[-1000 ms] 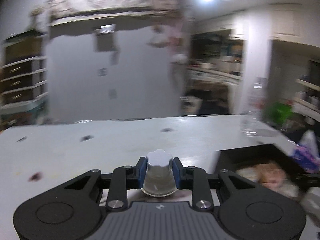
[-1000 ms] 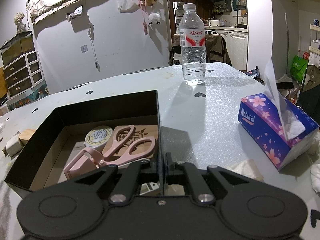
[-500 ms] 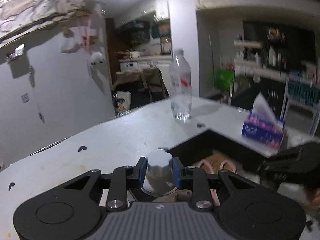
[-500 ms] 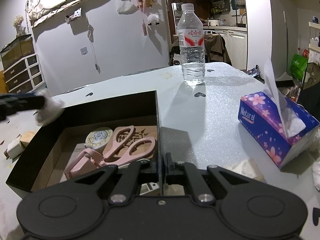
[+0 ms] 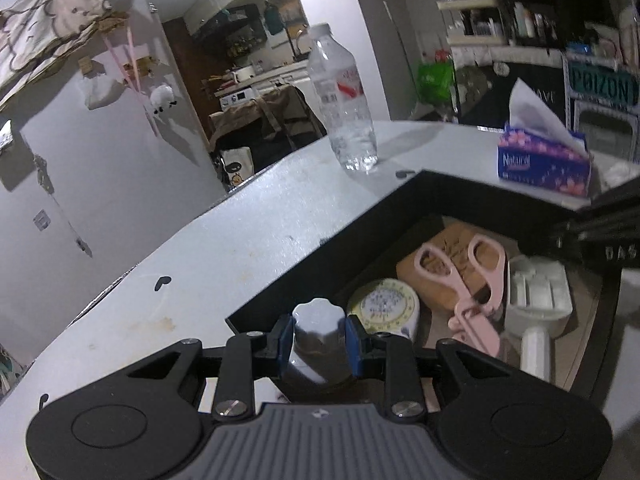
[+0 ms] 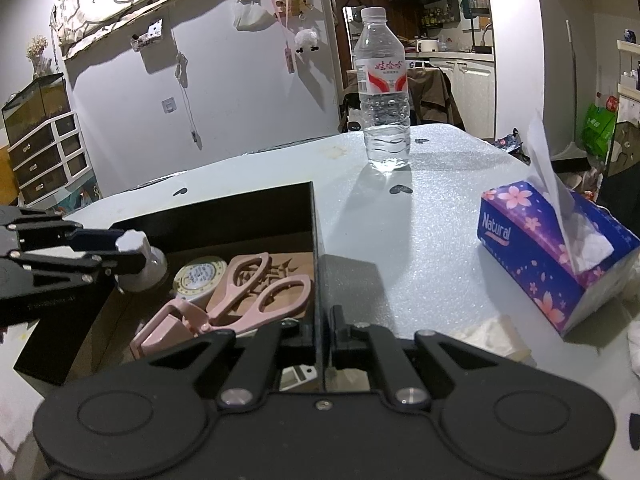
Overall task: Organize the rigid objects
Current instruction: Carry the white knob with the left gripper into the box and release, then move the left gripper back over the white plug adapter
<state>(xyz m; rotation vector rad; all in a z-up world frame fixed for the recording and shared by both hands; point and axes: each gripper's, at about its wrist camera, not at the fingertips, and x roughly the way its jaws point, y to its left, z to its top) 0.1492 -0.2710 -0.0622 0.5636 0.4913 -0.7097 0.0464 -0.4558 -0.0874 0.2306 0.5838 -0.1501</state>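
My left gripper is shut on a small clear bottle with a white scalloped cap. It holds the bottle inside the left end of the black box, beside a round tape measure. The right wrist view shows the same bottle hanging just below the box's rim; I cannot tell if it touches the floor. My right gripper is shut on the box's right wall. Pink scissors lie in the box on a wooden block.
A water bottle stands on the grey table behind the box. A purple tissue box sits to the right, with crumpled tissue near it. A white plastic part lies at the box's right end.
My left gripper has swung right and downward with the bottle, from above the bare table to inside the box's left end, rolling as it went. The right gripper kept still on the box wall.
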